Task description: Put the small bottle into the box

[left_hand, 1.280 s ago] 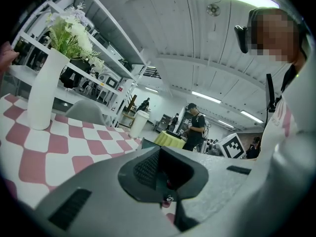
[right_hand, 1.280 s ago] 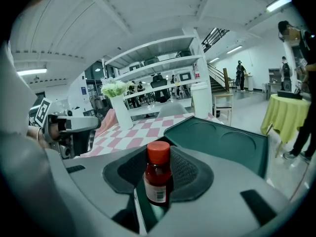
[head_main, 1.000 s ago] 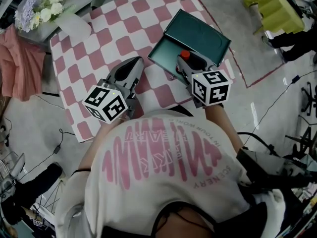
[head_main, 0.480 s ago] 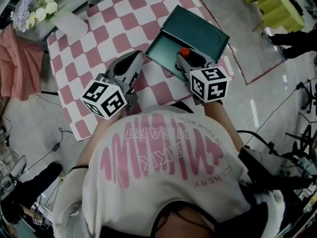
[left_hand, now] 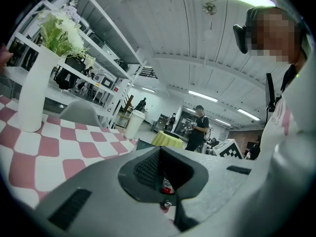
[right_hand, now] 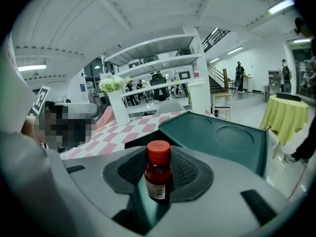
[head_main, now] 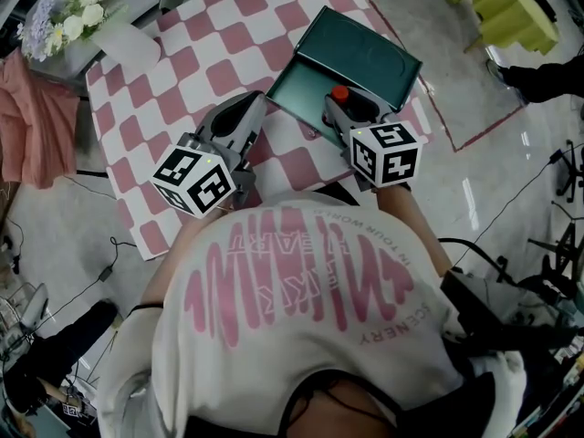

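right gripper: (head_main: 351, 109) jaws wide apart but closed on the small bottle (right_hand: 158, 171); ribbed pads press its two sides just below the cap
bottle place: upright between the right gripper's jaws, red cap standing above the pads
box: (head_main: 365, 53) dark green, open, directly ahead of and under the right gripper; green floor shows below the bottle through the jaw gap, and a lid panel with round recesses rises beyond it
left gripper: (head_main: 245, 115) jaws drawn together, nothing in them; it sits to the left of the right gripper, tip just beside the box's left edge, resting low over the tabletop (head_main: 182, 71)
step (judged): bottle already over the box, not yet set down; what's left is lower and release
weight (judged): light, a small bottle, one gripper carries it easily
stiffness (judged): rigid wall, no dent visible under the pads; glass or hard plastic, cannot tell which
surface (judged): smooth and round, could twist or slide in a loose grip; the label band gives a little more friction
where to hold: mid-body under the cap shoulder, as now; avoid the cap, it's narrower and could turn
fragility (judged): treat as breakable, no dropping from height
risk (judged): narrow base, tall for its width, may topple on release unless the bottom touches the box floor first
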Demonstrator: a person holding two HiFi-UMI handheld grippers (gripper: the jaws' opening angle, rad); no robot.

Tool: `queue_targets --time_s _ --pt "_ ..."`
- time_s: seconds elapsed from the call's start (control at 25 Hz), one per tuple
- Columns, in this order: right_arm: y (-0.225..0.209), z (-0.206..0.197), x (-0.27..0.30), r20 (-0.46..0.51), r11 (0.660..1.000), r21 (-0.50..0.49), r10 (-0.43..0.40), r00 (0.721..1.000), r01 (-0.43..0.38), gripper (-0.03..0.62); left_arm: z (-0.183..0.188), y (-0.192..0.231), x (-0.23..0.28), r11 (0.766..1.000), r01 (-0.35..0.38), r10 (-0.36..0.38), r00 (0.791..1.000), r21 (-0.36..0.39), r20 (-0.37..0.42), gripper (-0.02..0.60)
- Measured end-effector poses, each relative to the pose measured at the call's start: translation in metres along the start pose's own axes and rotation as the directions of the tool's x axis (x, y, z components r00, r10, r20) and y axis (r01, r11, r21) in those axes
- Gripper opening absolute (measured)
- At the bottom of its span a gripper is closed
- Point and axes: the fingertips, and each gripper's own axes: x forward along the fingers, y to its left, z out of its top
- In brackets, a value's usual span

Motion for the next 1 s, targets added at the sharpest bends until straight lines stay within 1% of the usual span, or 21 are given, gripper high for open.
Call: queue_targets --time_s 0.4,1.0 --pt "0.0006 -0.0032 -0.0029 -0.008 1.000 0.000 -0.023 1.000 0.023 0.144 -0.0046 -0.0030 0.0005 1.000 0.018 -0.018 1.000 -0.011 -0.012 0.008" --pt "0.0041 -0.0067 -0.0046 -0.021 0.999 -0.005 -0.034 0.999 0.034 0.144 -0.0076 -0.0004 -0.0089 1.000 0.010 -0.010 1.000 -0.027 -0.001 0.008"
